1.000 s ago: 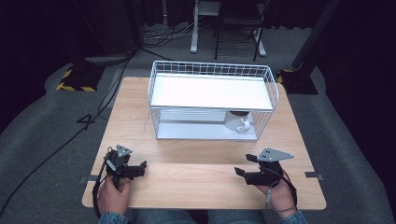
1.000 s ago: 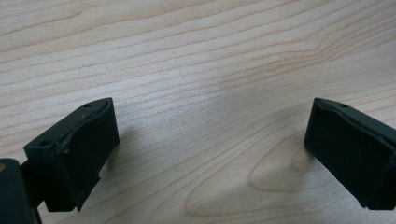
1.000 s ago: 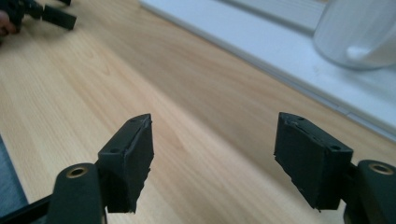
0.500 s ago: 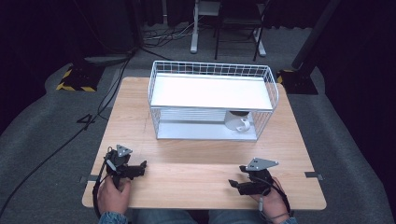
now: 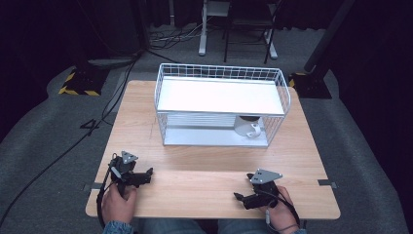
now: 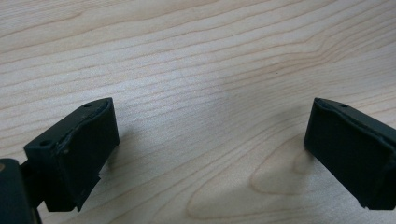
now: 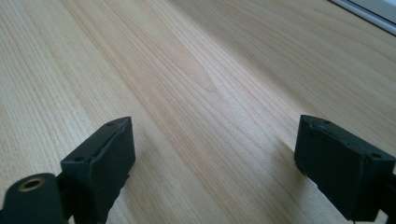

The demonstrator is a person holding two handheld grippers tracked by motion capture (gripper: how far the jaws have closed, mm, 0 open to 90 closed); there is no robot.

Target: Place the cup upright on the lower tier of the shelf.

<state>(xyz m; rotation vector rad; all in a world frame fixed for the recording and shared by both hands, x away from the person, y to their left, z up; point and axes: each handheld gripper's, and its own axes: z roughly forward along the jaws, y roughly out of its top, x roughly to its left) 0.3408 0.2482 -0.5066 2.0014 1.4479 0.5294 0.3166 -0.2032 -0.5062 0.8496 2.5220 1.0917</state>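
Now resting released near the front edge of the counter (image 5: 195, 146), both claws, right claw (image 5: 239, 197) nearer the cup (image 5: 248, 127) lying far ahead inside the wire rack (image 5: 221, 73), left claw (image 5: 148, 171) empty too.

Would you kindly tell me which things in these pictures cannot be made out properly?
- White object on the wire rack's lower shelf, high view: partly hidden by the upper shelf, too small to identify.
- Rack in the right gripper view: only a white strip, cut by the frame corner.
- Person's forearms, high view: cut off by the bottom edge.
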